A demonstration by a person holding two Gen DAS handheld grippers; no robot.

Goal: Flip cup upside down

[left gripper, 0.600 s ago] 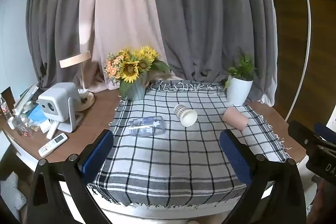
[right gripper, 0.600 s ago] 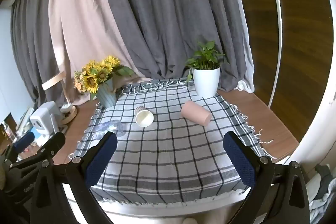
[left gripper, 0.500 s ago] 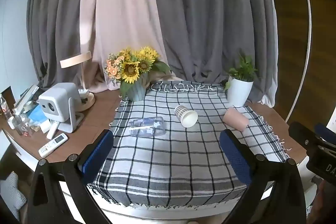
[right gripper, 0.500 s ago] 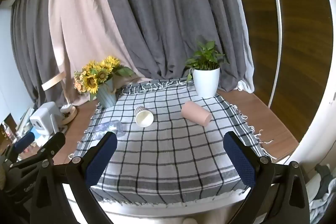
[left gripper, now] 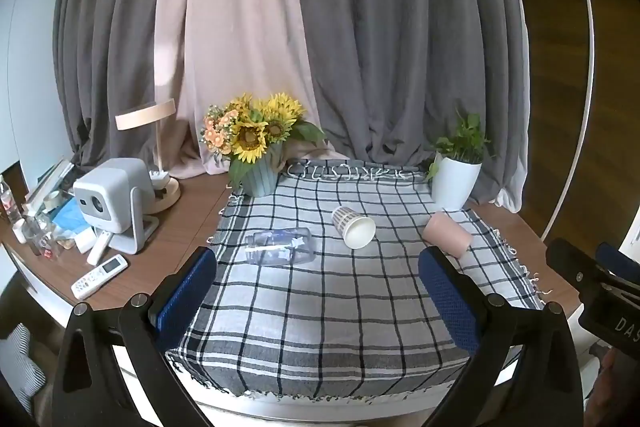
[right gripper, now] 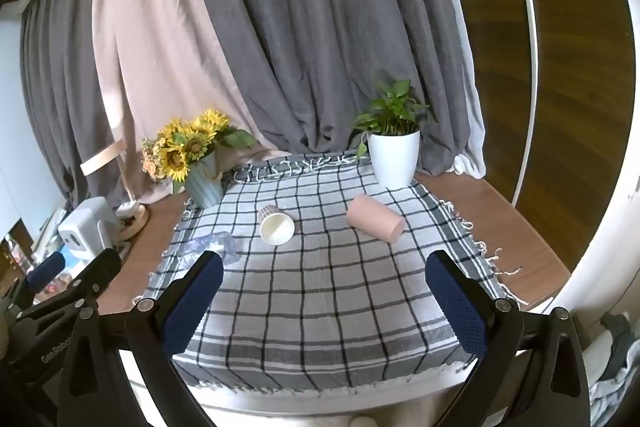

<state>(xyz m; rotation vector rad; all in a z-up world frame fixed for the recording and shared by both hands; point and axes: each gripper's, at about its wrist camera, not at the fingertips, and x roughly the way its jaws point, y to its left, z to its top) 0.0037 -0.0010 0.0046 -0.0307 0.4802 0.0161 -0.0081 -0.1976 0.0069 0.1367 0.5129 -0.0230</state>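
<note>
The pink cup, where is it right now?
The pink cup lies on its side on the right part of the checked cloth, just in front of the white plant pot and right of the paper cup.

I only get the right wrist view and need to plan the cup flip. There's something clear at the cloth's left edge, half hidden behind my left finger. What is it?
Observer: A clear plastic bottle lying on its side on the checked cloth, left of the paper cup.
Operator: Is the left gripper holding anything?
Observer: No. The left gripper is open and empty, short of the bottle and the cup.
Operator: Anything on the wood left of the cloth that I can't see?
Observer: A white remote control lies near the table's front edge, before the white projector.
</note>
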